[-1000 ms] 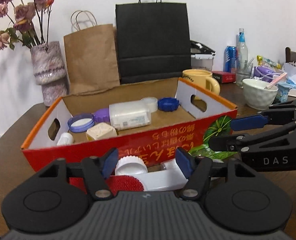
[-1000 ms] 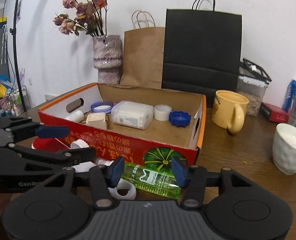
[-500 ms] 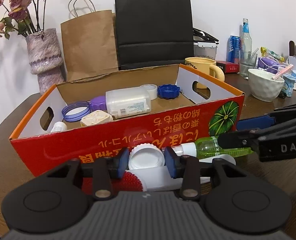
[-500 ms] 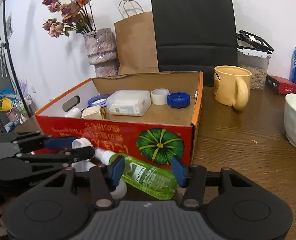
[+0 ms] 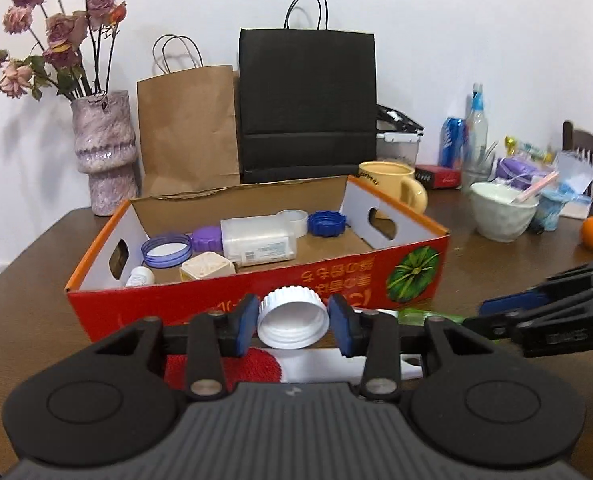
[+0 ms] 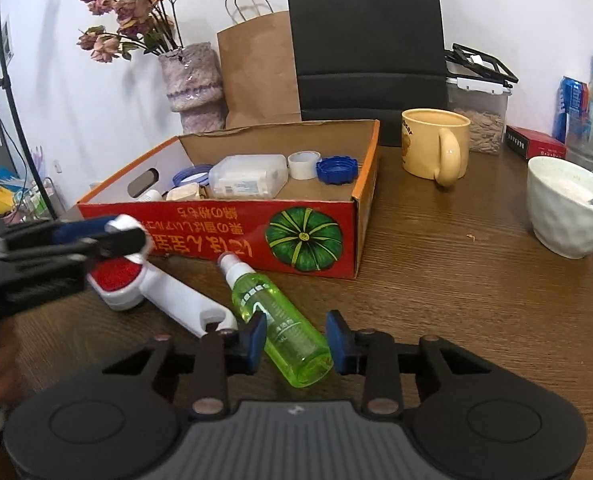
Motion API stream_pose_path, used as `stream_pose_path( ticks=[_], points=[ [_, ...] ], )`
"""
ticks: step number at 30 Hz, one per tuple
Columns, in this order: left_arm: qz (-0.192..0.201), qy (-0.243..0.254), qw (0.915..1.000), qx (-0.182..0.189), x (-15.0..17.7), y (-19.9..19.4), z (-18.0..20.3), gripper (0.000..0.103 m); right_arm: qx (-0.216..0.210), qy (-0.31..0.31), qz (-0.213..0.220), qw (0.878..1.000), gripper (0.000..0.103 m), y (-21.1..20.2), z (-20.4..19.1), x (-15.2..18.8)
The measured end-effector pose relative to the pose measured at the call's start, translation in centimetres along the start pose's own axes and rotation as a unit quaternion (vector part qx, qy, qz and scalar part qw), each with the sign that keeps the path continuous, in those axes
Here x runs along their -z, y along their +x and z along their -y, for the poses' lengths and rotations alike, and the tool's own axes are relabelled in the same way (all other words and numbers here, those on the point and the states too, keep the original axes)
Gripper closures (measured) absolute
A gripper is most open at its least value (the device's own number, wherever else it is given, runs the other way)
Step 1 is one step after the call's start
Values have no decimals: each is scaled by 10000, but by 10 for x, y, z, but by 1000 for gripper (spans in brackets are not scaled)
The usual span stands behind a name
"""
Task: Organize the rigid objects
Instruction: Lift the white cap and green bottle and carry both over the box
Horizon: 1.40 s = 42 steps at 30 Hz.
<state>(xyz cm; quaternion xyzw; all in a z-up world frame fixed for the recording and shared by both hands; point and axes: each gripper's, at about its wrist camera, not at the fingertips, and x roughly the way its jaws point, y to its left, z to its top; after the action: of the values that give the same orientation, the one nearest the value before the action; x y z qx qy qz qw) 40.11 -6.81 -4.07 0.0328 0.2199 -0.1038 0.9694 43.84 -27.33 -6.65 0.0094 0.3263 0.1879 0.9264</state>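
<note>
The left gripper (image 5: 293, 323) clamps a white ribbed cap (image 5: 293, 318) between its blue fingers (image 5: 245, 322), lifted just in front of the red cardboard box (image 5: 232, 296) — lids and small containers lie inside. At right, the right gripper (image 5: 544, 316) reaches in over the desk (image 5: 28, 280).

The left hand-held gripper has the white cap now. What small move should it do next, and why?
Probably lift the ribbed white plastic cap, gripped by the left hand-held gripper, a little higher and forward over the near wall of the red cardboard box. The cap is in front of that wall, and similar lids already lie inside.
</note>
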Motion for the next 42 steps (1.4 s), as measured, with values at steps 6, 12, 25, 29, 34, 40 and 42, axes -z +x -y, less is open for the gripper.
stream_pose_path(
  ticks=[6, 12, 25, 29, 34, 40, 42],
  points=[
    [-184, 15, 9998, -36, 5, -5, 9, 63, -140, -221, -230, 9994, 52, 28, -9, -16],
    [-103, -74, 9999, 59, 8, -32, 11, 63, -198, -485, -551, 9971, 49, 43, -24, -14],
    [-170, -393, 9986, 306, 42, -112, 7, 63, 589, -7, 27, 9983, 70, -51, -51, 68],
    [-345, -526, 9976, 303, 58, -117, 7, 63, 561, 187, 43, 9982, 70, -75, -68, 93],
    [-514, -628, 9964, 245, 67, -116, 5, 63, 488, 183, 95, 9986, 60, -73, -77, 95],
    [-373, -541, 9978, 82, 68, -128, 8, 63, 464, 383, 285, 9978, 55, -52, -78, 86],
    [-368, -574, 9976, 91, 68, -131, 8, 63, 585, 383, 297, 9971, 72, -48, -79, 83]
  ],
)
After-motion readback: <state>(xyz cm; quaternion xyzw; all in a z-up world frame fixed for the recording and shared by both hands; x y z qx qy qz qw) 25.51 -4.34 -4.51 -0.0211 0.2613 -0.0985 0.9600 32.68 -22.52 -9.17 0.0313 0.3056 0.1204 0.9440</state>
